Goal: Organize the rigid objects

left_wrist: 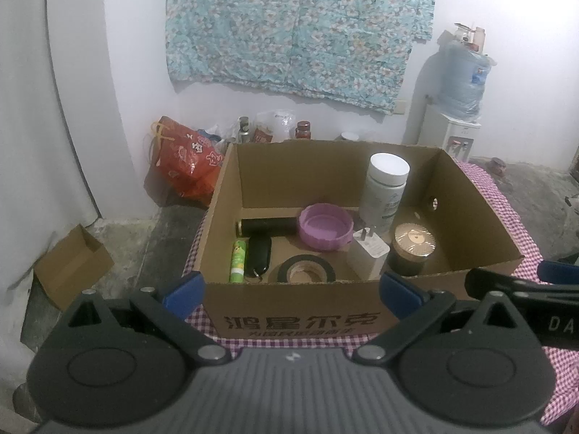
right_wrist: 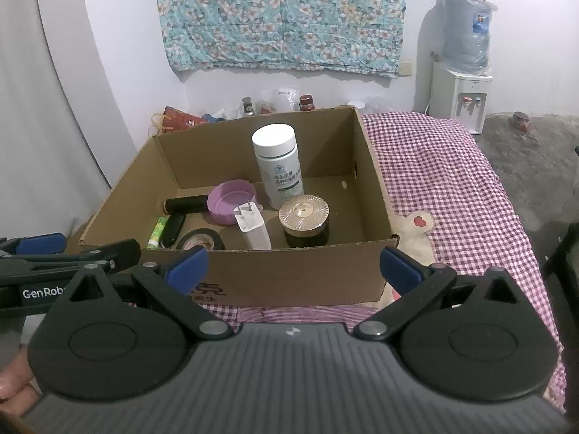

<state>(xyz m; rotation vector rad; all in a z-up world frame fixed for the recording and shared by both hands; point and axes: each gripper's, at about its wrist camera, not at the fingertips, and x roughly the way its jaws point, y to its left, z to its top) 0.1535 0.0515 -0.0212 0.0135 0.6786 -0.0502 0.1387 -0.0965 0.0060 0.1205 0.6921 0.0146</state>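
An open cardboard box stands on a purple checked cloth. Inside it are a tall white bottle, a purple lid, a black cylinder, a green tube, a black key fob, a roll of black tape, a white charger plug and a dark jar with a gold lid. My left gripper and right gripper both hang open and empty in front of the box's near wall.
A water dispenser stands at the back right. A red bag, jars and packets lie by the wall behind the box. A small cardboard box sits on the concrete floor at the left. A flowered cloth hangs on the wall.
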